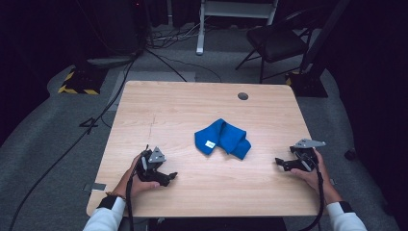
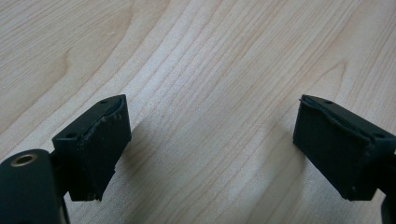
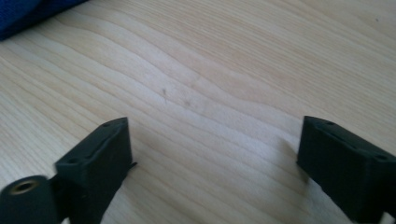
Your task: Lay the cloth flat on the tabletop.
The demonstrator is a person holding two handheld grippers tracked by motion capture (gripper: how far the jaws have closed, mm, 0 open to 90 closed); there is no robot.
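Left gripper [image 1: 169, 176] and right gripper [image 1: 279, 162] are resting wide and empty near the surface's [image 1: 159, 110] front corners, flanking the crumpled blue cloth [image 1: 223, 138] lying mid-surface, seemingly poised to reach it.

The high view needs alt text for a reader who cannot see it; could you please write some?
A crumpled blue cloth lies near the middle of a light wooden table. A person's hands hold the left tool and the right tool low over the near side, both open and empty, one on each side of the cloth and apart from it.
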